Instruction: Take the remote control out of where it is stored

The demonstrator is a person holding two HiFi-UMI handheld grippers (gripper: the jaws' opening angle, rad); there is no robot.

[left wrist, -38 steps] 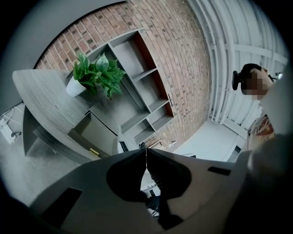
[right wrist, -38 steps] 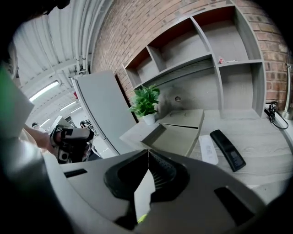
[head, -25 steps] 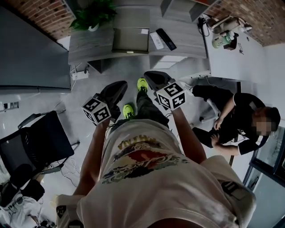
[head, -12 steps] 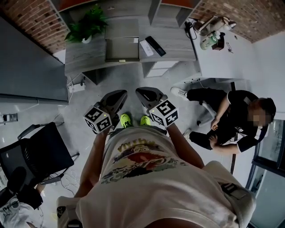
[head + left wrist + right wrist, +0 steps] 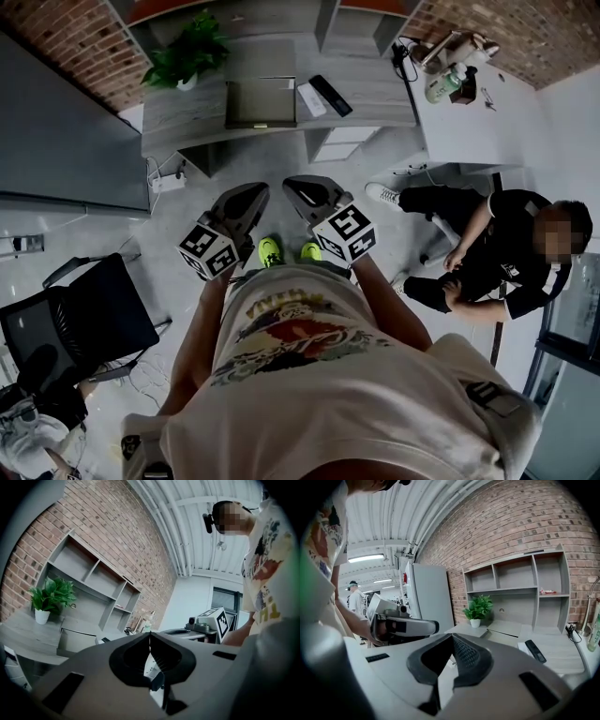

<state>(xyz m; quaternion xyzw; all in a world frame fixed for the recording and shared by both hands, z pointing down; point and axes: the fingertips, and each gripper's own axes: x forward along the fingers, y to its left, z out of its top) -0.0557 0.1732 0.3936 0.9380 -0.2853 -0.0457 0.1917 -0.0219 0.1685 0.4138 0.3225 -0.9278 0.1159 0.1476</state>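
- Both grippers have drawn closer together than a second ago, and the person's green shoes (image 5: pixel 270 251), then one ahead of the other, now stand side by side on the floor.
- In the head view, the left gripper (image 5: pixel 255 193) and the right gripper (image 5: pixel 294 185) are held out in front of the person's chest, well short of the flat grey box (image 5: pixel 261 103) and pointing roughly toward it.
- On the left gripper the fingers (image 5: pixel 136 660) are pressed together, with only a thin seam showing and no object in them.
- On the right gripper the ribbed pads likewise meet at the tip, gripping only each other.
- The remote control (image 5: pixel 328 95) is black and lies flat on the grey bench (image 5: pixel 187 105), to the right of the box. It is well apart from both grippers.
- A white item (image 5: pixel 307 99) lies between the box and the remote control, just beside each.
- A potted plant (image 5: pixel 187 52) stands on the bench to the left of the box and further back, near the brick wall.
- A seated person (image 5: pixel 506 253) is far to the right of the box, and a black chair (image 5: pixel 75 319) stands on the floor to its left, nearer the camera.
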